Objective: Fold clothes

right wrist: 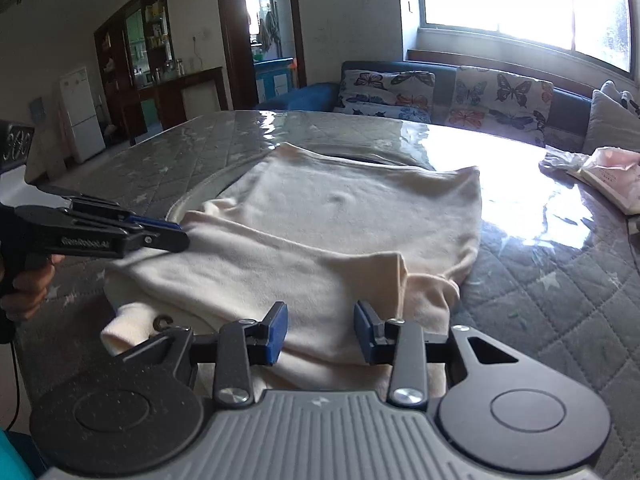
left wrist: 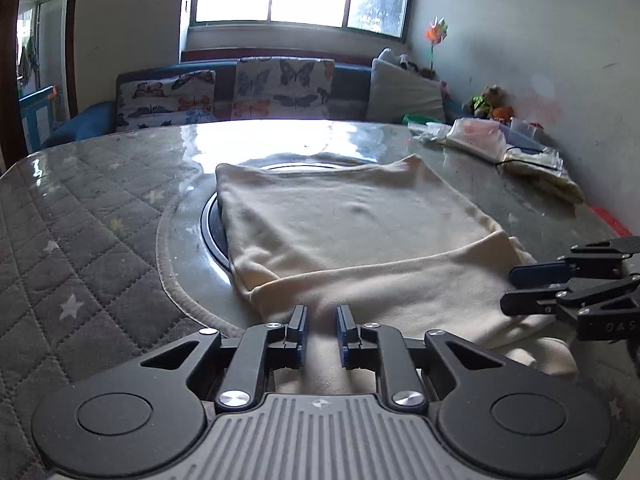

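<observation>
Two grippers are over one cream garment (left wrist: 344, 224), which lies on a quilted table (left wrist: 80, 232) under a glossy clear cover.

Left gripper (left wrist: 322, 328): fingers narrowly parted, a ridge of cream cloth rising into the gap between them. Whether the pads actually press on that cloth cannot be told from either view. Seen from the right wrist, the same tool sits at the garment's left edge, a hand (right wrist: 28, 284) on its grip.

Right gripper (right wrist: 320, 332): fingers spread, the near folded edge of the garment lying between and beneath them. No pinch is visible; the pads stand apart from the cloth on both sides.

Garment condition: the far part, ahead of both fingertips, lies flat and fairly smooth. Nearer the fingers a layer is already turned over the body, forming a doubled band with a rounded end just beyond the right fingers. A loose lump of cloth sits beside the left finger of the right tool, untidy.

Assessment: folding appears partly complete. At least one fold is in; remaining, in my judgement, are further folds to make a compact stack, plus squaring of the near edge.
</observation>
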